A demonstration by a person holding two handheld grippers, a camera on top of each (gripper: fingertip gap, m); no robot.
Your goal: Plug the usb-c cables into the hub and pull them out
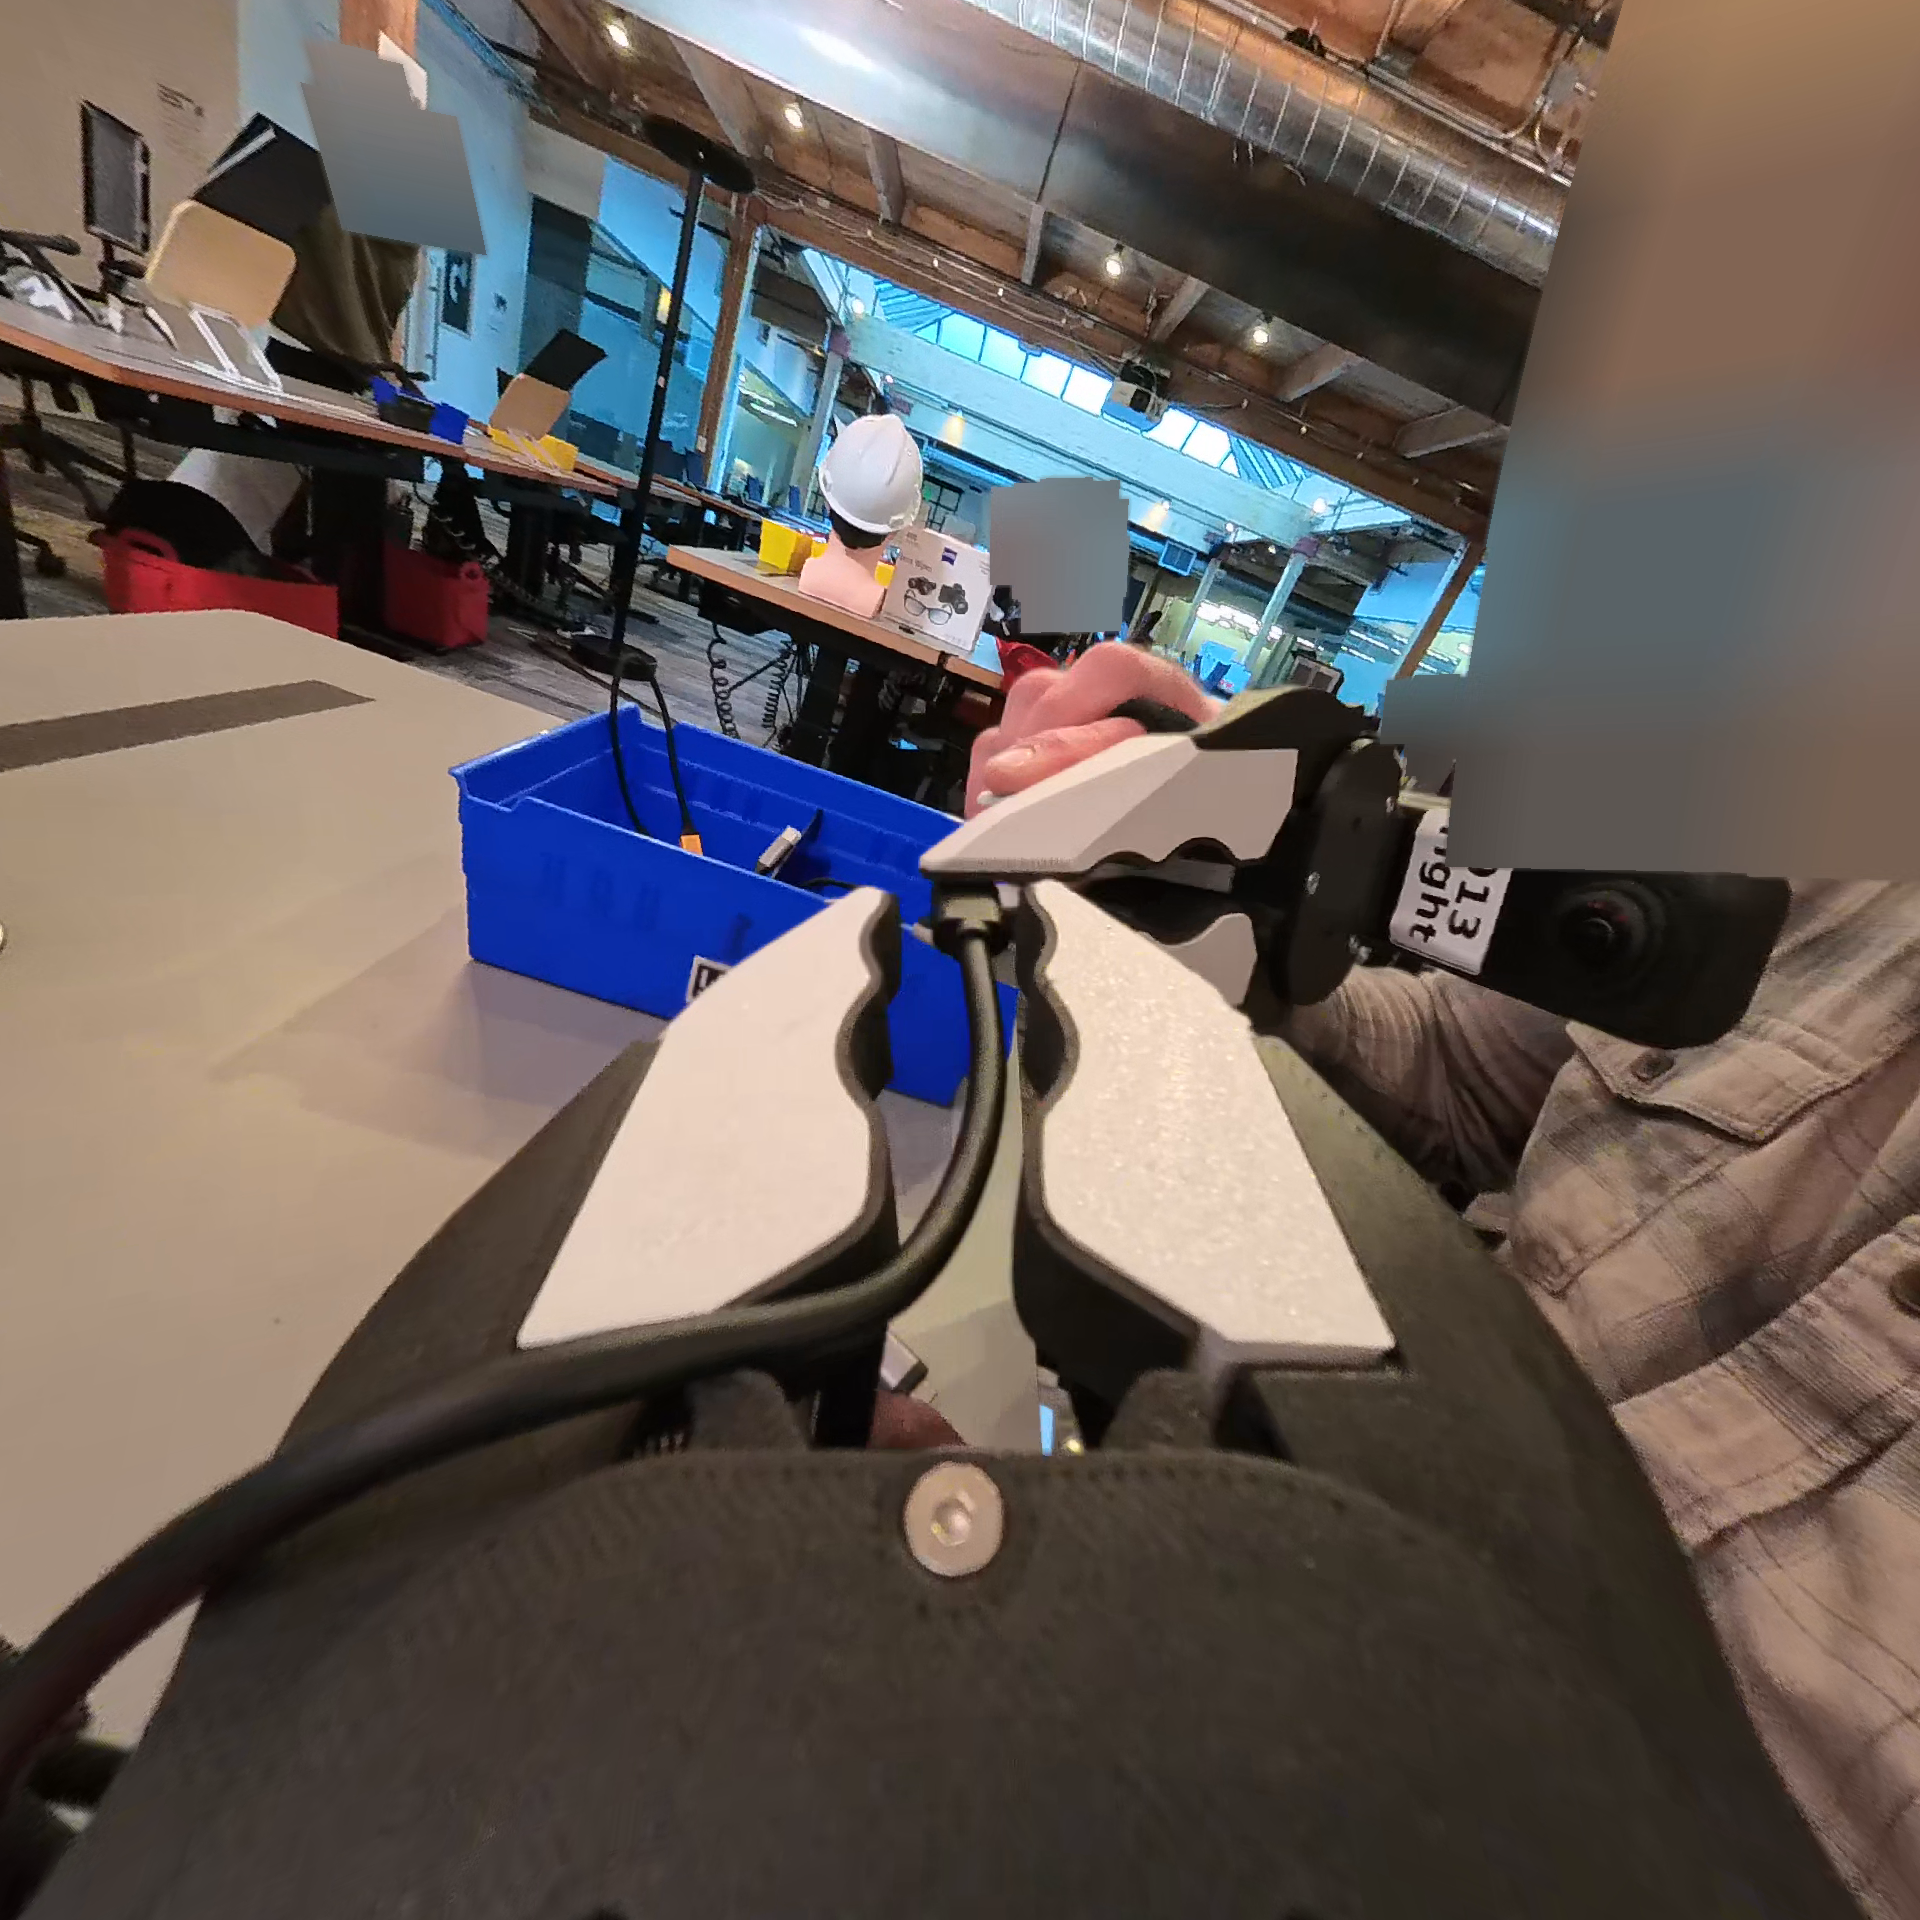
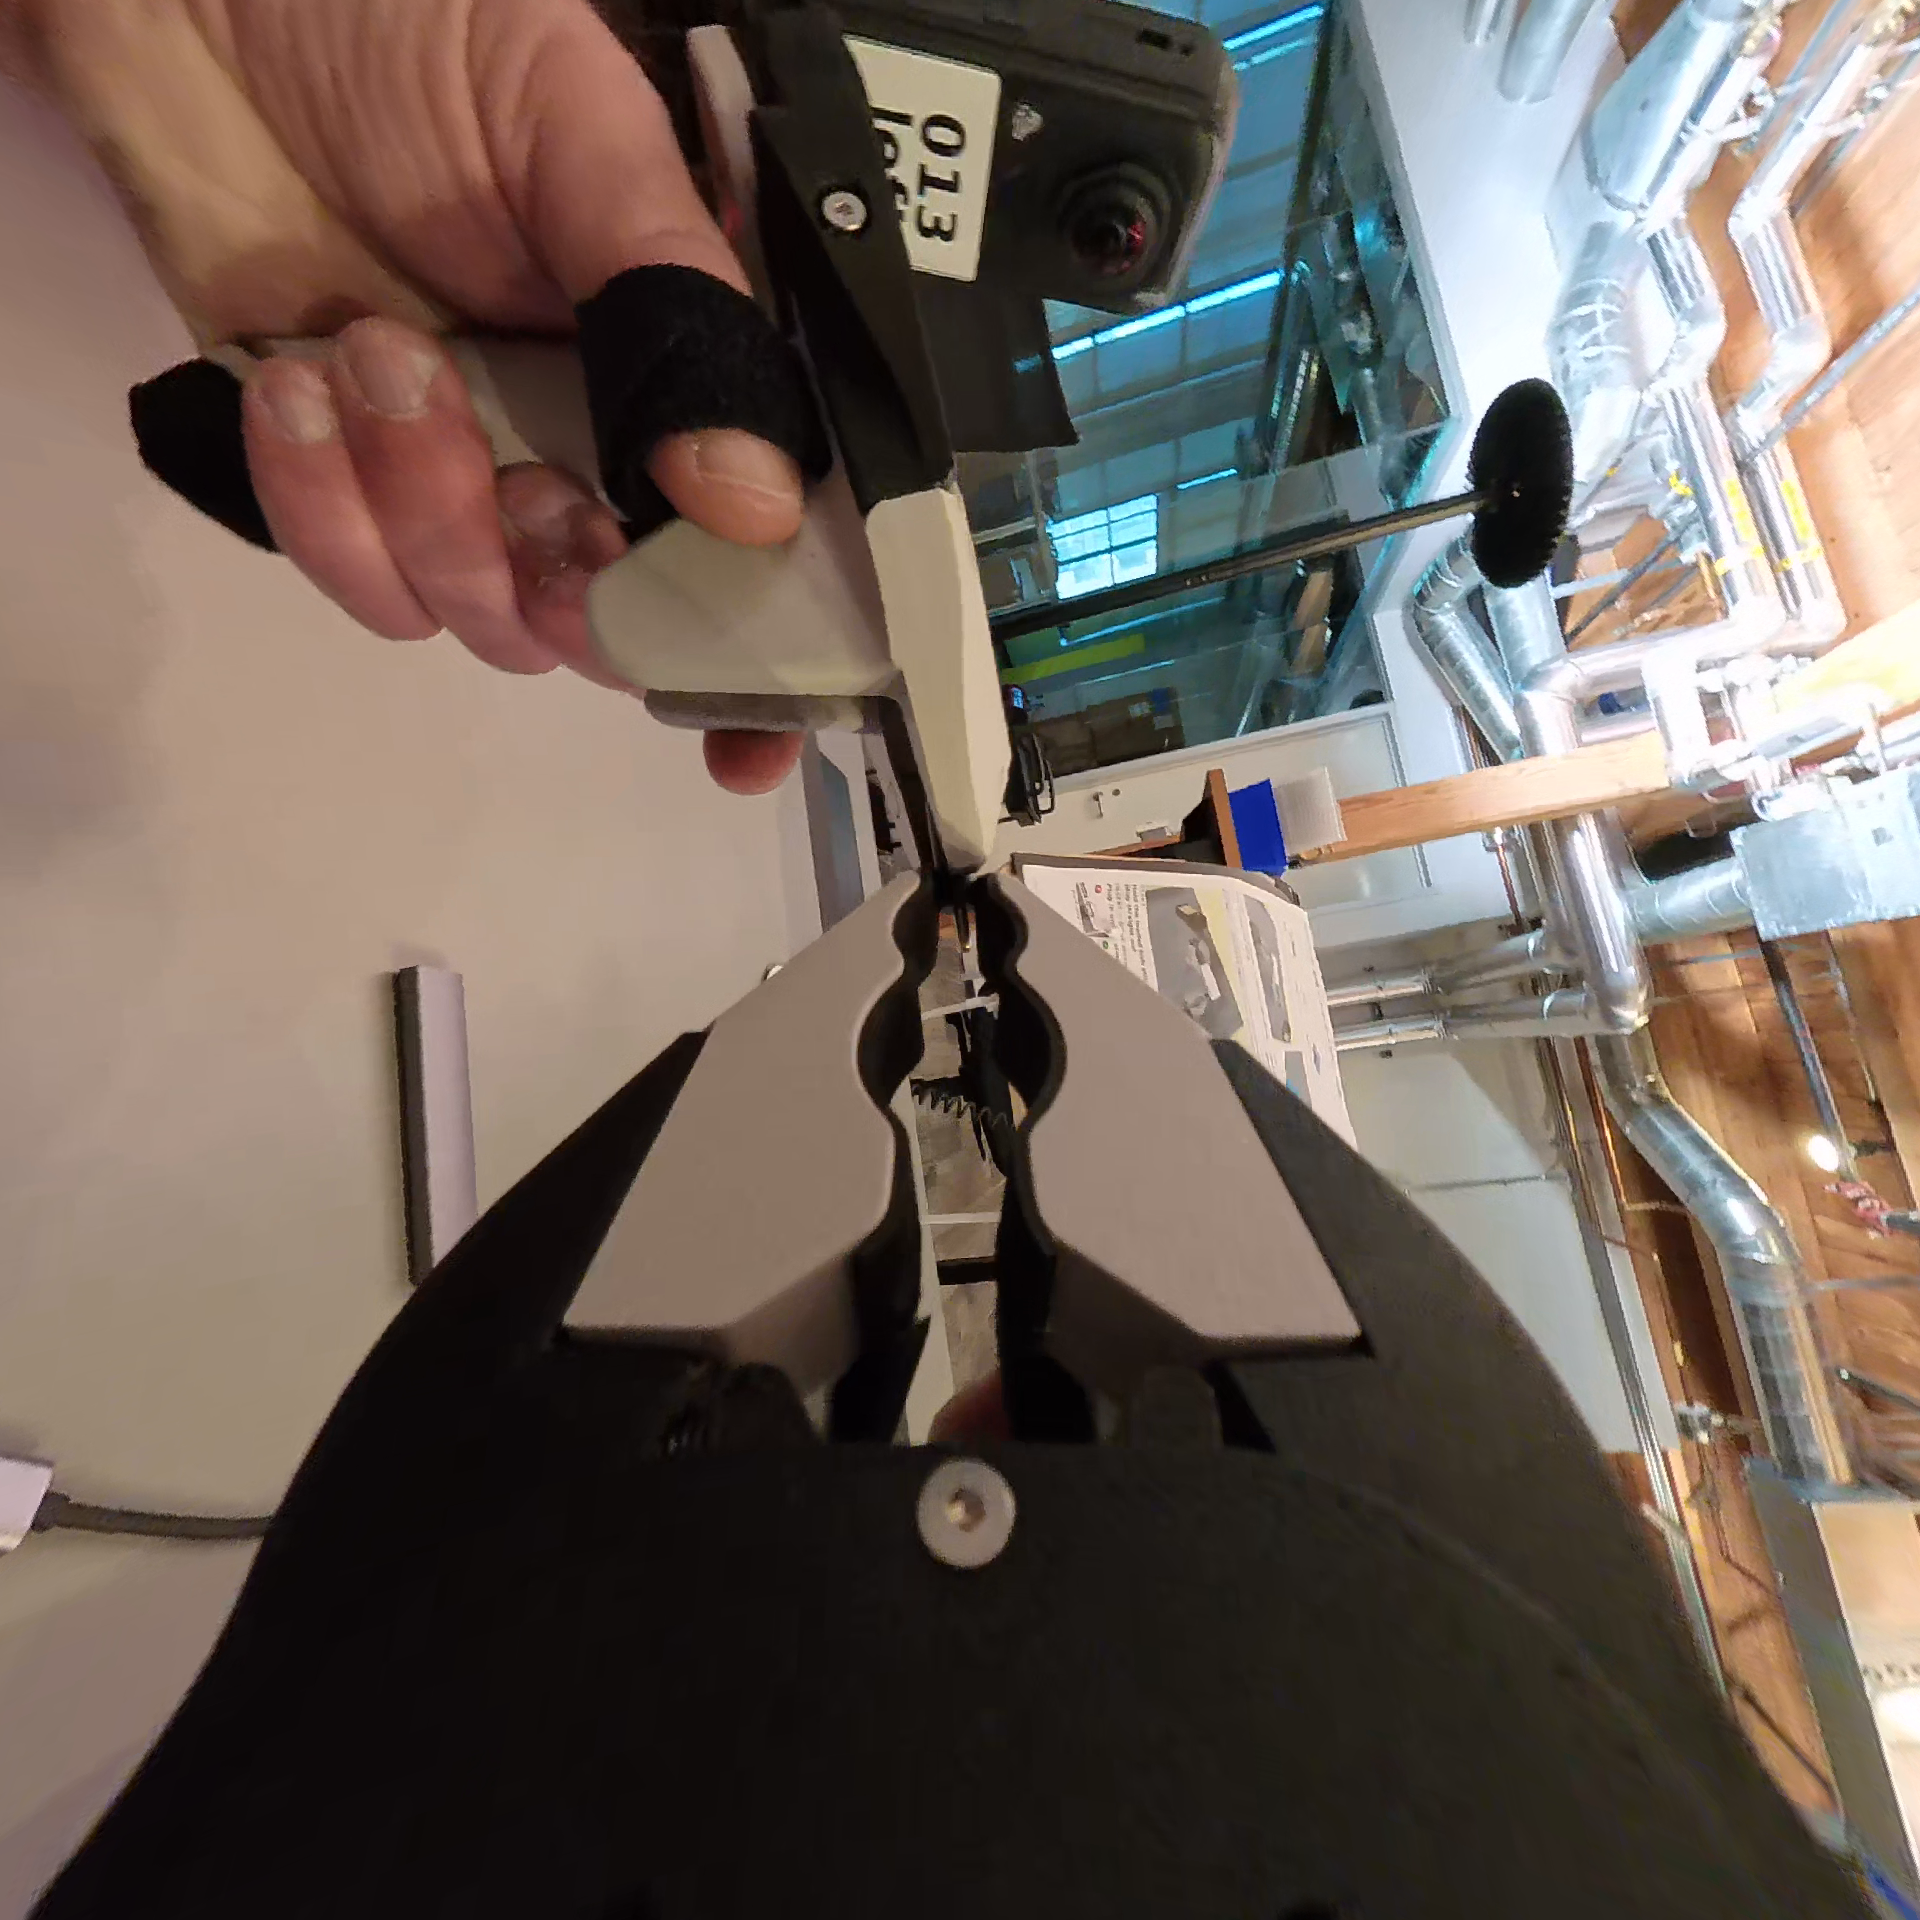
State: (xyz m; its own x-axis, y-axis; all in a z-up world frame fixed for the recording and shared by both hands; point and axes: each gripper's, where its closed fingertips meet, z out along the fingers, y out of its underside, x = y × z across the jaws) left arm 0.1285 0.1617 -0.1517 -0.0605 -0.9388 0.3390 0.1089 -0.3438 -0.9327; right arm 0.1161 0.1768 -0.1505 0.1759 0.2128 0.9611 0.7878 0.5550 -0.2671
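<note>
Plainly, the left gripper (image 1: 951, 914) had its jaws clenched on the plug of a black cable (image 1: 982, 1049), whose smooth rubbery cord ran back between the jaws and looped out past the left one. The right gripper (image 2: 961, 883) met it tip to tip, jaws nearly shut on something thin and dark; whether that was the hub I could not tell. Both pairs of grey, matte, scalloped fingers crowded one small joint, so a skewed push could bend the connector or let it slip. Beyond the left jaws sat a glossy blue bin (image 1: 582, 883) with spare cables.
</note>
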